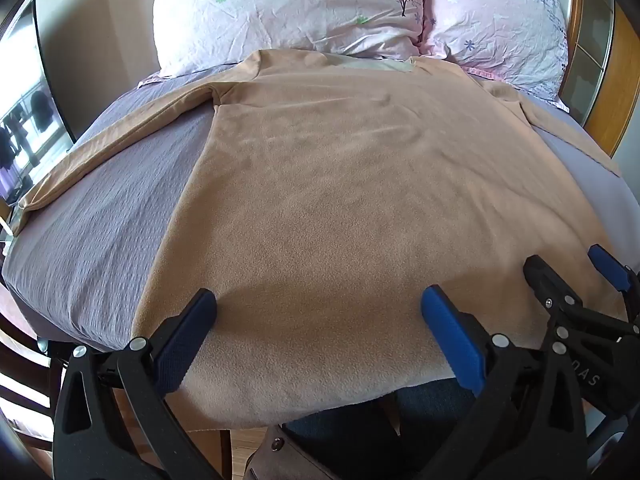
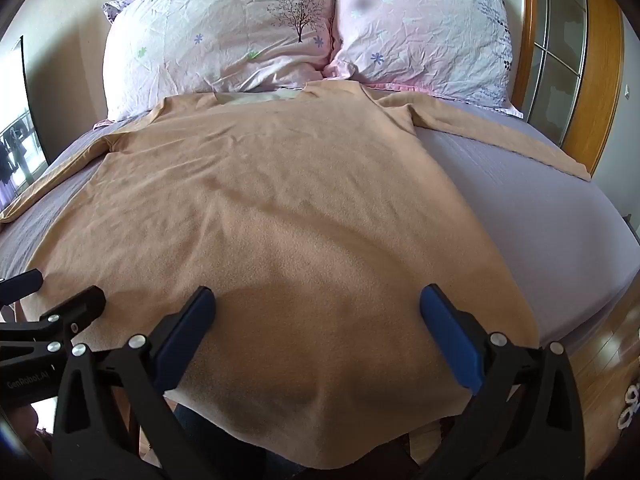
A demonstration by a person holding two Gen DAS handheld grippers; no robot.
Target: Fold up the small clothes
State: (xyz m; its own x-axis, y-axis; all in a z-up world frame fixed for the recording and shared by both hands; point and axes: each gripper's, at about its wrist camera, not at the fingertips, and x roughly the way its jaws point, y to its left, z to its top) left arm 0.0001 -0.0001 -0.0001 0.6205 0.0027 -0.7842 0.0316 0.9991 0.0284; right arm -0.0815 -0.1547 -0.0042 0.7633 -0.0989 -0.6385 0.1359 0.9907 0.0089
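A tan long-sleeved fleece shirt (image 1: 340, 184) lies flat on the bed, collar toward the pillows, hem hanging over the near edge; it also shows in the right wrist view (image 2: 280, 208). Its left sleeve (image 1: 108, 136) and right sleeve (image 2: 500, 136) are spread out to the sides. My left gripper (image 1: 318, 300) is open and empty over the hem's left part. My right gripper (image 2: 318, 300) is open and empty over the hem's right part. In each view the other gripper shows at the edge: the right gripper (image 1: 572, 268) and the left gripper (image 2: 60, 292).
A purple sheet (image 2: 540, 208) covers the bed. Two pink floral pillows (image 1: 288, 8) (image 2: 424, 28) lie at the head. A wooden frame with glass panels (image 2: 560, 60) stands at the right. A window (image 1: 24, 120) is at the left. Wood floor (image 2: 608, 360) lies below.
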